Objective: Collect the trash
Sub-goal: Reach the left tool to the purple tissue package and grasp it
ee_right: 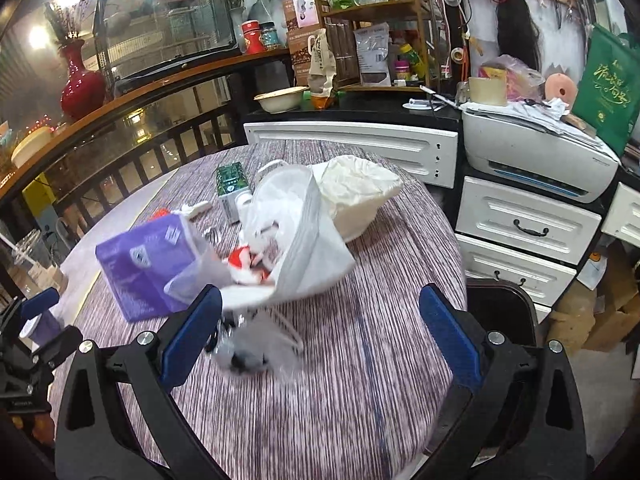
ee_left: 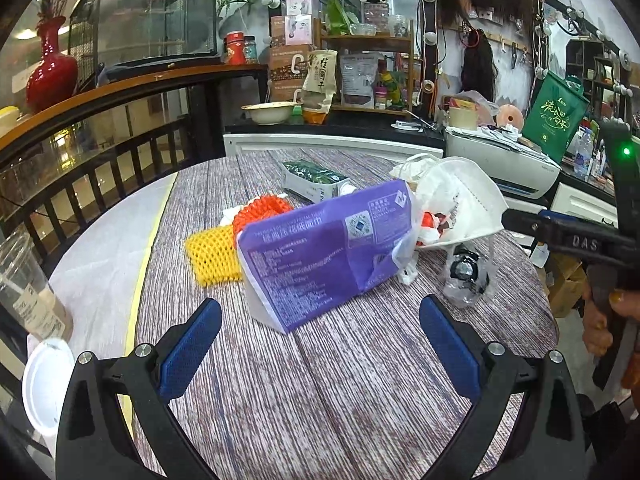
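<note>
Both jaws wide, holding nothing. Purple tissue pack (ee_left: 320,248) leaning on white bag (ee_right: 304,236), prob tips w/ any nudge, spilling red scraps

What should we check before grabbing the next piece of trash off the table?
1. Left gripper open and empty: ok, both blue pads are spread wide with nothing between them.
2. Right gripper open: ok, wide apart; whether it touches anything is hard to tell.
3. White bag open to take trash: ok, its mouth gapes and red-and-white scraps are inside.
4. Purple tissue pack within easy reach: ok, it is straight ahead of the left gripper.
5. Clear crumpled plastic sharp enough to aim at: not ok, it is blurred.
6. Yellow foam net and orange foam net waiting: ok, both lie on the table.
</note>
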Motion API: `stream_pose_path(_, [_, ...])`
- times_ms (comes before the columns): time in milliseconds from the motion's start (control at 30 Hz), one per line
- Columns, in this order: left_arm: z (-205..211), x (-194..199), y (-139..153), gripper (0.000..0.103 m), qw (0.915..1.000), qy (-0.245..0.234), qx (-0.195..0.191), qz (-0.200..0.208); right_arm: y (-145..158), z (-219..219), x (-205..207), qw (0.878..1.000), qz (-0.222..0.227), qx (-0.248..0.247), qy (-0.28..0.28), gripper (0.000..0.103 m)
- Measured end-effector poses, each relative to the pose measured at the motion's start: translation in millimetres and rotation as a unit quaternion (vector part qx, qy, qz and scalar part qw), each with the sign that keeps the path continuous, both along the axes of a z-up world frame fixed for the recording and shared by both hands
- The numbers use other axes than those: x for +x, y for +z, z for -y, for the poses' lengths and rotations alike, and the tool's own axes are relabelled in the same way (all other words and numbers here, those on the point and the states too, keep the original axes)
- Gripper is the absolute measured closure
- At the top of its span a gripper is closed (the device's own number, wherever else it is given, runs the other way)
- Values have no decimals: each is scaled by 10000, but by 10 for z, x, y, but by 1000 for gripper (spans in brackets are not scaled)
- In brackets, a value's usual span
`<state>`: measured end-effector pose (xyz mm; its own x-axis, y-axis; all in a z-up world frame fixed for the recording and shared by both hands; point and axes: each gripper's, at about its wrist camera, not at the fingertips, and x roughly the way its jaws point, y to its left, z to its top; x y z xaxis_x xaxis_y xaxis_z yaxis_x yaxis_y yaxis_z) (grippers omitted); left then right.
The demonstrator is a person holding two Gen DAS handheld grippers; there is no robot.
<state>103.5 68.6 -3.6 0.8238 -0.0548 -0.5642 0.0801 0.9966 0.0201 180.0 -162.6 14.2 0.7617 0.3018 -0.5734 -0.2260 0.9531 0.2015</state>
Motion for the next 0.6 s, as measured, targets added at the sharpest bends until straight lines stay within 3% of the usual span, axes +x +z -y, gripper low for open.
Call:
stream_pose_path(167, [-46, 168, 59, 5, 10000, 49, -58, -52, 212, -64, 134, 9987, 399, -303, -18, 9])
stream_pose_path(333, [-31, 313, 142, 5, 10000, -59, 36, -14, 457, -343, 242, 9913, 784, -817, 669, 9])
stream_pose_path(433, [-28, 405, 194, 5, 9997, -203, 91, -55, 425, -543, 452, 9855, 475, -1196, 1102, 21])
stream_pose_path(600, [-60, 538, 219, 5, 9989, -320, 302, -161, 214, -665, 723, 9780, -176, -1719, 1172, 24])
